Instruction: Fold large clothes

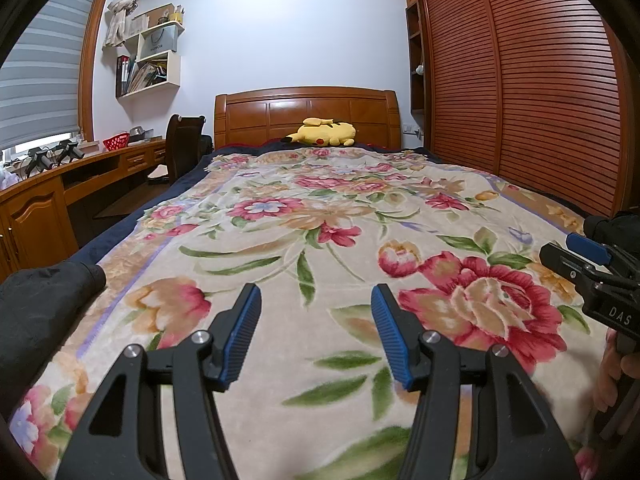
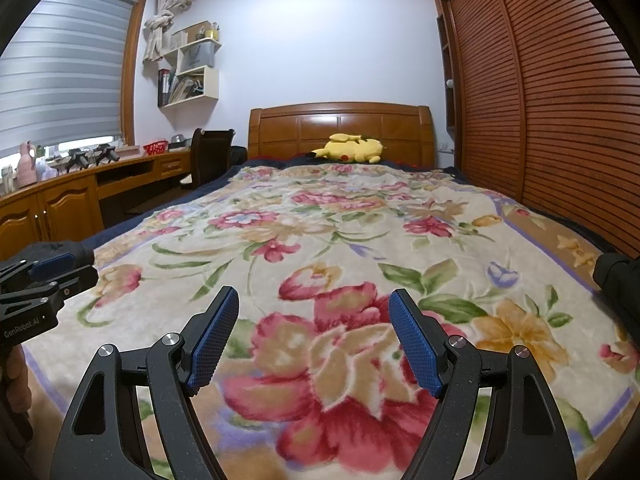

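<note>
"GenRobot.AI" on left hand-held gripper; "HONOR" on bag.

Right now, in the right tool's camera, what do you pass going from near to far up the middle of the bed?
Right tool → big red flower on the floral blanket → yellow plush toy → wooden headboard → wall.
</note>
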